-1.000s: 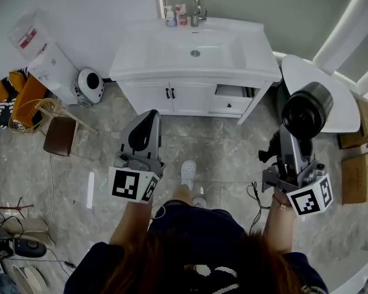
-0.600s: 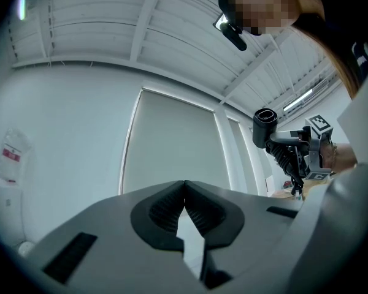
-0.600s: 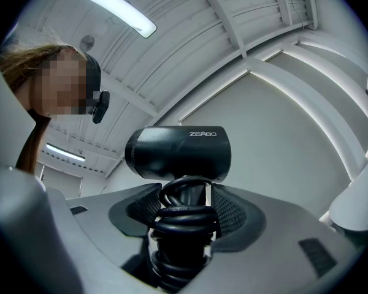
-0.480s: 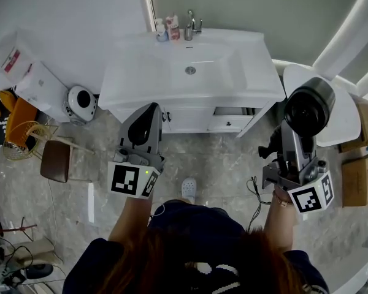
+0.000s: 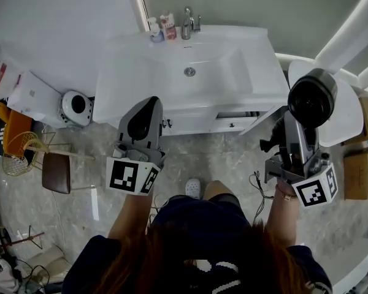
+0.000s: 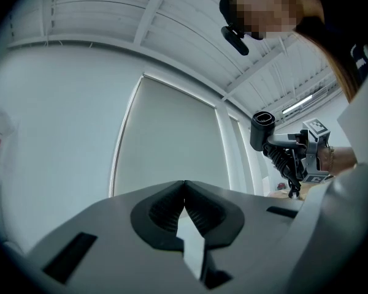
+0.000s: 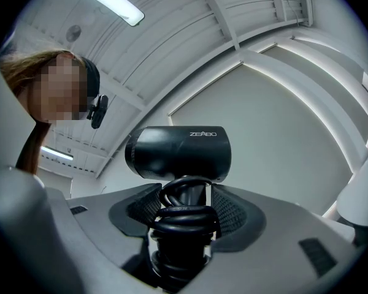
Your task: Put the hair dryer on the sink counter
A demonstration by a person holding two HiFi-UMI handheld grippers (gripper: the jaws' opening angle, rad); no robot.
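- Far left of the head view was just clutter: a chair (image 5: 55, 171) with a brown seat and a round white gadget (image 5: 73, 107) on the floor. Neither looked like part of the job.
- Left gripper (image 5: 146, 112) was held up left of centre, in front of the cabinet doors. In its own view the fingers (image 6: 165, 210) were pressed together with nothing between them, only wall and ceiling beyond. Pretty much along for the ride.
- Sink counter (image 5: 260, 66) filled the upper middle: white top with the basin in the centre. A few bottles (image 5: 161, 28) and the faucet (image 5: 187, 22) sat along the back edge. There was a good bare patch to the right of the basin.
- Right gripper (image 5: 292, 133) was over on the right, pinching the hair dryer (image 5: 312, 98) by its handle. The right gripper view showed the pads (image 7: 233, 216) squeezed on the handle, with the coiled cord wrapped around it. The black barrel sat above the jaws.
- The dryer was up in the air, off the counter's right end, with a white rounded tabletop (image 5: 349, 124) behind it.
- My read: this was the carry stage, and the drop-off hadn't happened yet.
- Next it'd need to swing up and left in frame over that bare patch. Then lower until the dryer rests flat, and only then spread the fingers.
- I'd watch the loose bit of cord (image 5: 256, 185) dangling below, and keep the barrel from rolling into the basin.
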